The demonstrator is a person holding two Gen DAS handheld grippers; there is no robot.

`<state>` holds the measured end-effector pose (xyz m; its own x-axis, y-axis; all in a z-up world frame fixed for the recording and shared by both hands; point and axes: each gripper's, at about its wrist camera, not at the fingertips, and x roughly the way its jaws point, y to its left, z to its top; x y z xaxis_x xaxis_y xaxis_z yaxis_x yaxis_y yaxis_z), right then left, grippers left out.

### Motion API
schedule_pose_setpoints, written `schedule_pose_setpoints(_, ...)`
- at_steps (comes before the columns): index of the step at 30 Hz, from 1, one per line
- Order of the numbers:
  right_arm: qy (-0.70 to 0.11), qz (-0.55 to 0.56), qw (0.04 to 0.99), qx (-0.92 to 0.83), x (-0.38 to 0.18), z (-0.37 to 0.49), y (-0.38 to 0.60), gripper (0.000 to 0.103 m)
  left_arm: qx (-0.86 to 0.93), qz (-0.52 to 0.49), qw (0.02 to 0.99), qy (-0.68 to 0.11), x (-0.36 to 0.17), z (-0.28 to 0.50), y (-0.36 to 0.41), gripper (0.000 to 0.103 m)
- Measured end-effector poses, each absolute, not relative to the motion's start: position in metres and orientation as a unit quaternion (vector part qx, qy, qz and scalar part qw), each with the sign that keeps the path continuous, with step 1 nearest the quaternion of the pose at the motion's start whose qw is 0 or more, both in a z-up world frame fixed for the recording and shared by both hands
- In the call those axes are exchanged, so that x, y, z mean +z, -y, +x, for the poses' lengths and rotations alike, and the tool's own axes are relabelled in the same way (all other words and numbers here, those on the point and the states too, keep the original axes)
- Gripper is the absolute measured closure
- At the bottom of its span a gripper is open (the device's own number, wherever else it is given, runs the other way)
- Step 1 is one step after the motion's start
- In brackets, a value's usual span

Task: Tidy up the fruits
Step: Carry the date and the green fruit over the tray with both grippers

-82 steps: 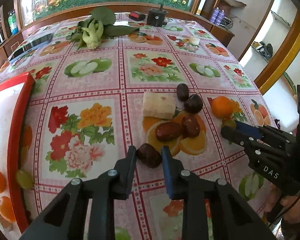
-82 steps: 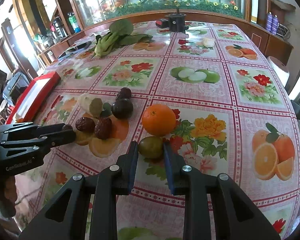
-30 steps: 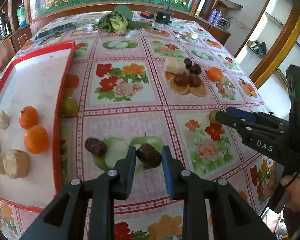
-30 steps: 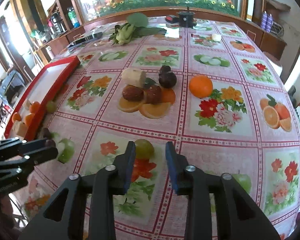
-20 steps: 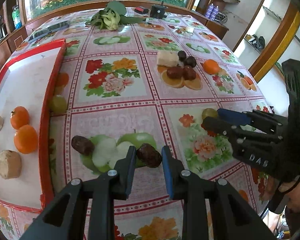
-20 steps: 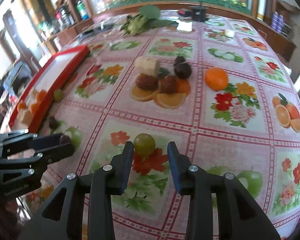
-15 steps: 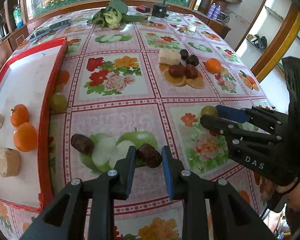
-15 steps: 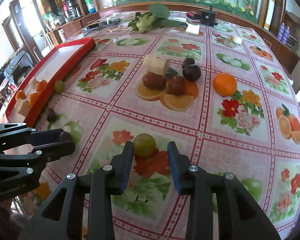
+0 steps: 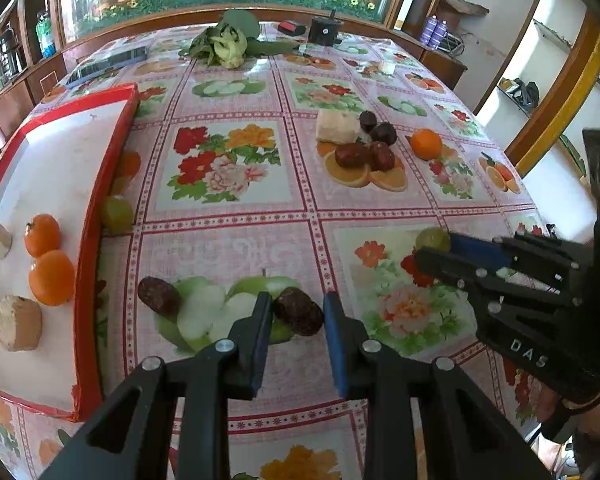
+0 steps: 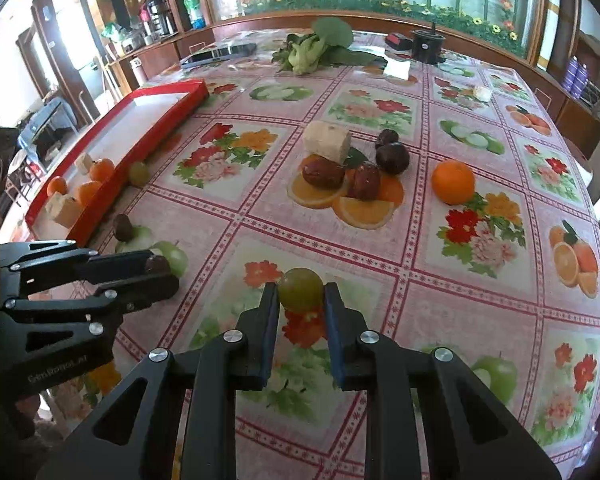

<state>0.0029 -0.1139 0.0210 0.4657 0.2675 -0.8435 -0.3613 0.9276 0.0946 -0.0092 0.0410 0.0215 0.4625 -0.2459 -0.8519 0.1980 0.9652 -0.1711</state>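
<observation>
My left gripper is shut on a dark red date, held low over the flowered tablecloth. A second date lies on the cloth to its left. My right gripper is shut on a green grape; it also shows in the left wrist view. A red-rimmed white tray at the left holds oranges and pale chunks. A pile of dates, dark plums and a pale block with an orange sits mid-table.
A green grape lies against the tray's outer rim. Leafy greens, a black pot and a dark flat device stand at the far end. The table edge drops off at the right.
Both grippers have pulled back from the fruit pile toward the near end of the table, each carrying its fruit. In the last half second they barely moved.
</observation>
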Motion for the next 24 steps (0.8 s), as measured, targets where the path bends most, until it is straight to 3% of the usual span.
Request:
schedule_pose_setpoints(11, -0.486, -0.046, 0.854, 0.178, 0.023, 0.006, 0.106, 0.081, -0.125, -0.028, 0.864, -0.487, 0.038, -0.007, -0.050, 0.074)
schedule_pose_setpoints(24, -0.466, -0.083, 0.849, 0.236, 0.042, 0.024, 0.029, 0.081, -0.087, -0.059, 0.879, -0.465, 0.058, 0.000, -0.108, 0.074)
